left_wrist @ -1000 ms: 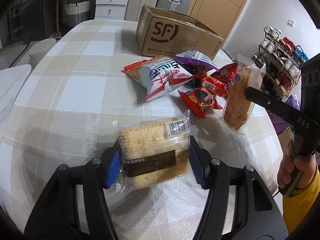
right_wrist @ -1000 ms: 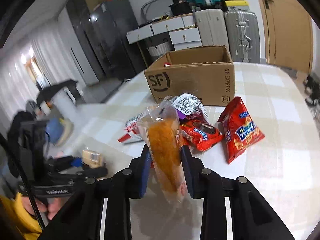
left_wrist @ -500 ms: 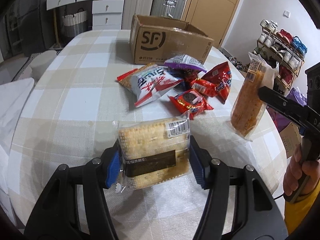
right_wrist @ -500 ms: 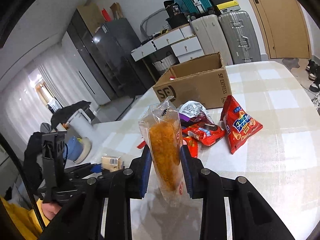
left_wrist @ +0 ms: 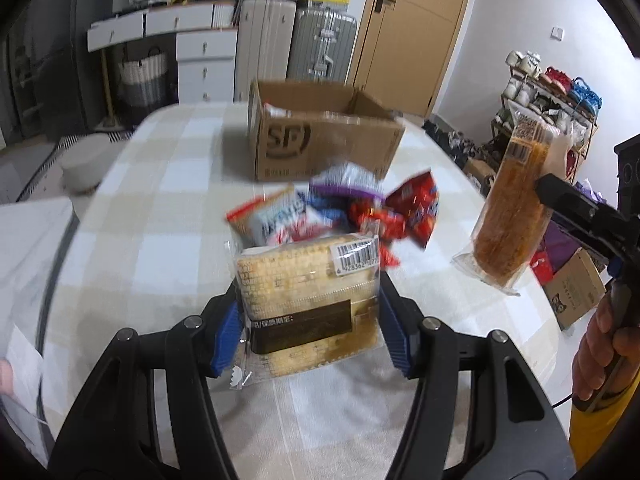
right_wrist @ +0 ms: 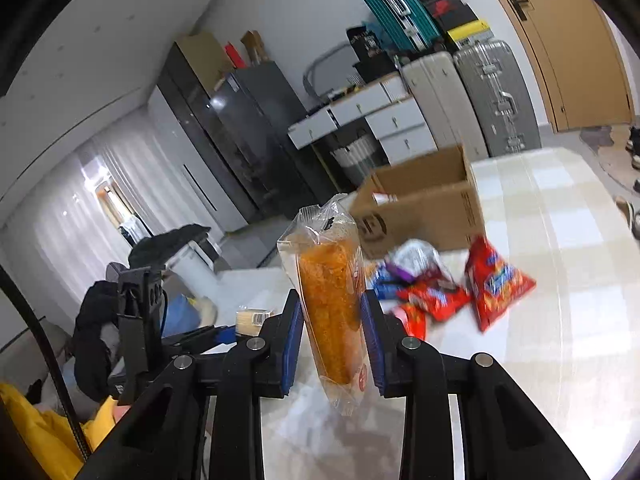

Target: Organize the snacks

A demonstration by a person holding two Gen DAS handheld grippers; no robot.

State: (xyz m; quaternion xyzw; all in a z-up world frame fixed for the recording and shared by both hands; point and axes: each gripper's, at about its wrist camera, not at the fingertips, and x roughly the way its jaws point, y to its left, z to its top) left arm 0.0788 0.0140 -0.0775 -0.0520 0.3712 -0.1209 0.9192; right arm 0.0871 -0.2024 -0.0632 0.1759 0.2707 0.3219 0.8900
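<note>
My left gripper (left_wrist: 308, 328) is shut on a square wrapped pastry with a barcode (left_wrist: 304, 292) and holds it above the checked table (left_wrist: 160, 216). My right gripper (right_wrist: 332, 340) is shut on a long orange bread in clear wrap (right_wrist: 328, 304), held upright in the air; it also shows in the left wrist view (left_wrist: 508, 216). An open cardboard box marked SF (left_wrist: 320, 140) stands at the far side of the table, also in the right wrist view (right_wrist: 424, 204). A pile of snack bags (left_wrist: 340, 212) lies in front of the box.
A red chip bag (right_wrist: 496, 284) lies at the right of the pile. Suitcases (left_wrist: 296, 40) and white drawers (left_wrist: 204, 60) stand behind the table. A shoe rack (left_wrist: 556, 96) is on the right. A small carton (left_wrist: 576, 292) sits on the floor.
Both grippers have risen and tilted up with their snacks still held. The box and the snack pile now look farther below, and the view is blurred by motion.
</note>
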